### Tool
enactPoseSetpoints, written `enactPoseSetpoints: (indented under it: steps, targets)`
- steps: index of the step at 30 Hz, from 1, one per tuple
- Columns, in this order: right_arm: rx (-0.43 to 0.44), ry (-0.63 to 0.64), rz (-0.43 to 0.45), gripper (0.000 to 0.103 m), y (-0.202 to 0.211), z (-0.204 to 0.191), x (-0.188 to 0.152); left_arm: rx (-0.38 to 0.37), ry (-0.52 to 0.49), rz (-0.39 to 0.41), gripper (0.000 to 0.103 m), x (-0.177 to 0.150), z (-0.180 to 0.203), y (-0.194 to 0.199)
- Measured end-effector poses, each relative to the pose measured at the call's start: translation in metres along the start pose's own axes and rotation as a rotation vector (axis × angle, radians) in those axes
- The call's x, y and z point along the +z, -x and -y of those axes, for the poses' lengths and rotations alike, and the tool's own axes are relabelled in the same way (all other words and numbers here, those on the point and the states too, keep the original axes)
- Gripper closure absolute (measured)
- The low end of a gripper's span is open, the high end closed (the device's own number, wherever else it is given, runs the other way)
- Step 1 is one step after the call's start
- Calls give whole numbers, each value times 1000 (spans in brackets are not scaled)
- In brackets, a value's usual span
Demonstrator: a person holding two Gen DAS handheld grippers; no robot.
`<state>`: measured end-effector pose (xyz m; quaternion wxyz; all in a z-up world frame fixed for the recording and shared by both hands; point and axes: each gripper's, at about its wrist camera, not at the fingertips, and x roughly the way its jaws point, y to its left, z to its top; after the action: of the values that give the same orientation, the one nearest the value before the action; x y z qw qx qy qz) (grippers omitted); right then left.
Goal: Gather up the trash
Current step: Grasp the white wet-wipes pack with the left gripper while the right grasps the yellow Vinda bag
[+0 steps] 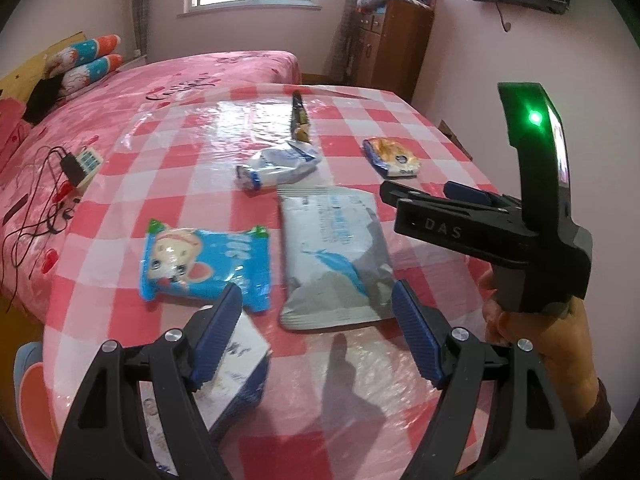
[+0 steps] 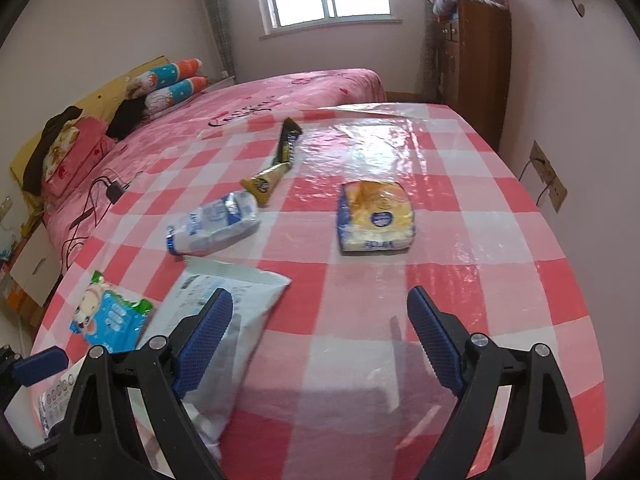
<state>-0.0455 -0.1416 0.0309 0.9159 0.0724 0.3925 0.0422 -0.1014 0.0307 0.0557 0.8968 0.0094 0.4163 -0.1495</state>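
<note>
1. Nothing looks collected yet: every wrapper lies loose on the checked bench [image 2: 460, 240], and I can see no bin or bag in either view.
2. The left claw [image 1: 316, 328] stands part open and empty, low in the left wrist view, just short of the big grey-white pouch [image 1: 332, 252]. A small white and blue box [image 1: 236, 376] sits under its left finger; whether they touch I cannot tell.
3. The right claw [image 2: 320, 340] gapes wide and empty over bare cloth at the bottom of its own view.
4. Left to gather:
   - the blue cartoon packet [image 1: 204, 264] at centre left;
   - the crumpled blue-white wrapper [image 2: 214, 224];
   - the bread packet [image 2: 376, 216] right of centre;
   - the dark snack wrapper [image 2: 286, 146] further up.
5. My judgement: the job is barely begun, with the pouch the likeliest first pick.
</note>
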Motion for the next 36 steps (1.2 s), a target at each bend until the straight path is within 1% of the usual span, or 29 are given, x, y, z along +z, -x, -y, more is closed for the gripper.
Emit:
enactPoseSetpoints:
  steps: [5, 9, 12, 15, 19, 23, 25, 29, 34, 36]
  targets:
    - [0, -53, -25, 15, -8, 21, 4, -19, -18, -22, 25, 5, 12, -12]
    - [15, -139, -47, 15, -14, 48, 10, -38, -29, -44, 25, 9, 19, -23]
    - [43, -200, -63, 15, -20, 67, 14, -36, -34, -60, 25, 11, 23, -33]
    - [53, -213, -64, 15, -20, 73, 19, -27, -33, -72, 25, 14, 24, -42]
    - [50, -188, -60, 15, -25, 71, 27, 6, -39, -83, 25, 19, 25, -53]
    - [10, -123, -58, 15, -37, 64, 38, 39, -41, -91, 25, 24, 26, -63]
    - [-3, -93, -68, 15, -46, 59, 43, 54, -40, -98, 25, 26, 26, -68]
    - [-42, -26, -97, 15, -64, 47, 53, 71, -50, -104, 21, 29, 27, -76]
    - [-72, 33, -131, 14, -76, 38, 56, 83, -55, -118, 20, 30, 29, -84]
    - [-105, 64, -144, 13, -80, 34, 56, 87, -52, -126, 20, 30, 29, -86]
